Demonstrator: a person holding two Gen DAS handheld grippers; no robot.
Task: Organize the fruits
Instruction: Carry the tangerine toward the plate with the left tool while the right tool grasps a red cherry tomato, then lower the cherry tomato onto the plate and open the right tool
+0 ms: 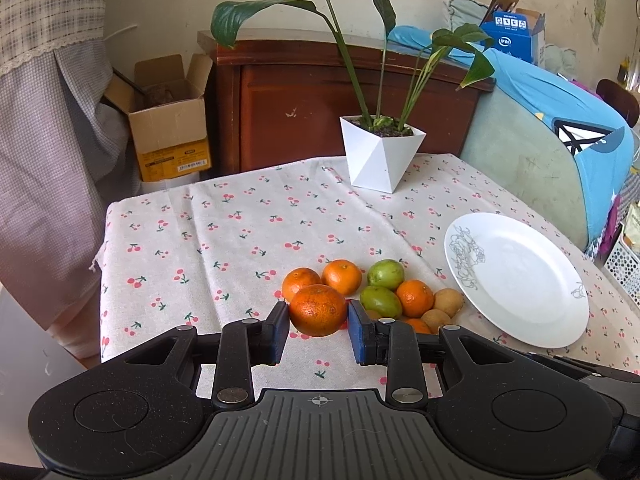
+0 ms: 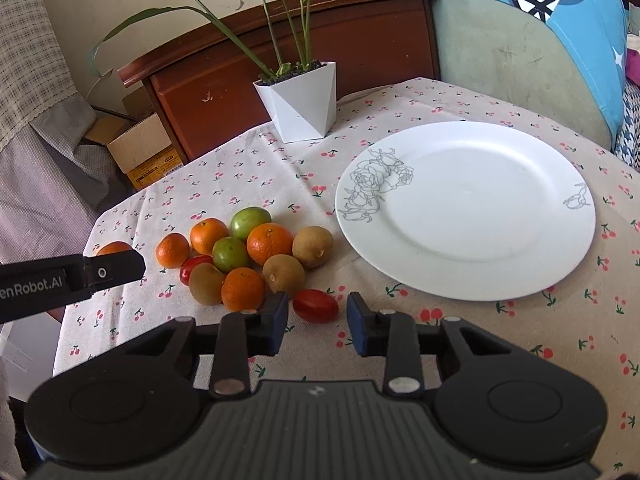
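Observation:
My left gripper (image 1: pixel 318 326) is shut on an orange mandarin (image 1: pixel 318 310), held between its blue pads just above the cloth; from the right wrist view the left gripper (image 2: pixel 120 268) shows at the left with that mandarin (image 2: pixel 113 247) behind it. A pile of fruit lies beside it: mandarins (image 2: pixel 269 242), green fruits (image 2: pixel 251 217), brown kiwis (image 2: pixel 312 246) and red tomatoes. My right gripper (image 2: pixel 317 316) is open, its fingers either side of a red tomato (image 2: pixel 315 305) on the cloth. A white plate (image 2: pixel 466 204) with a grey rose drawing is bare, to the right of the pile; it also shows in the left wrist view (image 1: pixel 516 280).
A white faceted pot (image 2: pixel 300 106) with a leafy plant stands at the back of the table. A wooden cabinet (image 1: pixel 320 100), a cardboard box (image 1: pixel 168 128) and a green chair with a blue cloth (image 2: pixel 520 52) lie beyond the table's edges.

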